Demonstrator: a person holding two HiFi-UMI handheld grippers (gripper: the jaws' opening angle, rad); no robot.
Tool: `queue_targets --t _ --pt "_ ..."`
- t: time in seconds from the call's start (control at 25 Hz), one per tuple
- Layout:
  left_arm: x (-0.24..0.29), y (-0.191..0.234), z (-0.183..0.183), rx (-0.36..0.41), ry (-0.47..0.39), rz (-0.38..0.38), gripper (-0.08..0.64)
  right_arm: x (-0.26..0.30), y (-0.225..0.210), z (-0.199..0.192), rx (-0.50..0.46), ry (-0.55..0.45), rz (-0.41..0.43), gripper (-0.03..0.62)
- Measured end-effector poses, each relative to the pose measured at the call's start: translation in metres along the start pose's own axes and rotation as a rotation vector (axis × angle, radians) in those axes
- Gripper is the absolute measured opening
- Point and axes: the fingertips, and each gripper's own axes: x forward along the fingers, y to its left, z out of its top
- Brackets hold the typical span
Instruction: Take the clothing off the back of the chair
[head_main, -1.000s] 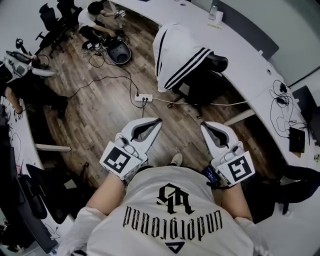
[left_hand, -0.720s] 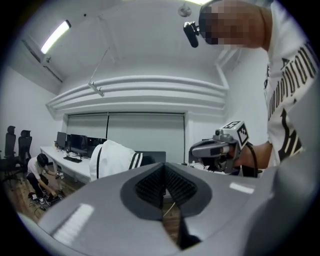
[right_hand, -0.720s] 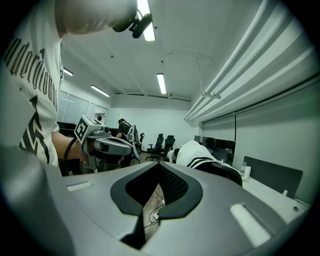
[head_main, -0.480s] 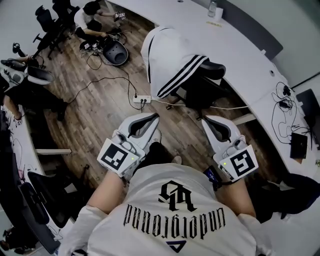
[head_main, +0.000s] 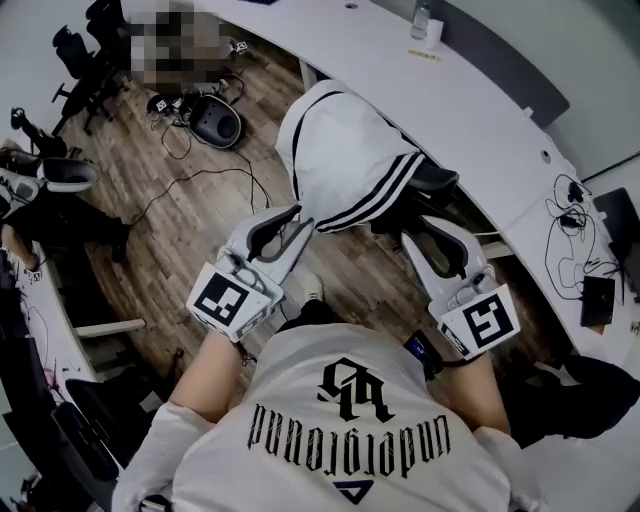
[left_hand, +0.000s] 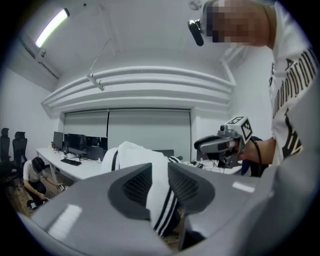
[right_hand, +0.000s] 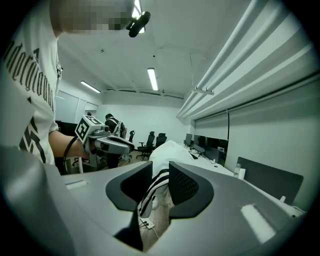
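A white jacket (head_main: 345, 165) with black stripes hangs over the back of a black office chair (head_main: 435, 182), pushed up to the curved white desk (head_main: 490, 115). My left gripper (head_main: 297, 216) is just short of the jacket's lower left edge. Its jaws are opening by a narrow gap, with nothing between them. My right gripper (head_main: 421, 233) hovers by the chair's seat side, below the striped sleeve, its jaws also opening and empty. The left gripper view shows the jacket (left_hand: 131, 155) ahead beyond the jaws. The right gripper view shows the jacket (right_hand: 169, 151) ahead too.
Cables (head_main: 195, 178) trail over the wooden floor to the left of the chair. A dark round object (head_main: 216, 120) lies near a person sitting on the floor at the top left. A bottle (head_main: 421, 20) stands on the desk. More chairs (head_main: 75, 45) are at the far left.
Both grippers have moved forward with the person towards the chair, so the jacket is now right in front of them. Their jaws have parted slightly.
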Motion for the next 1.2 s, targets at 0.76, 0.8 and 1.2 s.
queue_targets --t 0.76,0.8,1.2 --pt "0.080 0.121 -0.025 -0.046 0.077 -0.138 0.460 0.114 -0.027 -0.025 -0.005 0.210 -0.101 0.293" --pt "0.083 0.122 -0.025 -0.049 0.073 -0.151 0.460 0.116 -0.029 -0.026 -0.012 0.223 -0.108 0.293" --pt "0.103 0.118 -0.032 -0.091 0.060 -0.238 0.444 0.121 -0.039 -0.036 -0.052 0.298 -0.167 0.286"
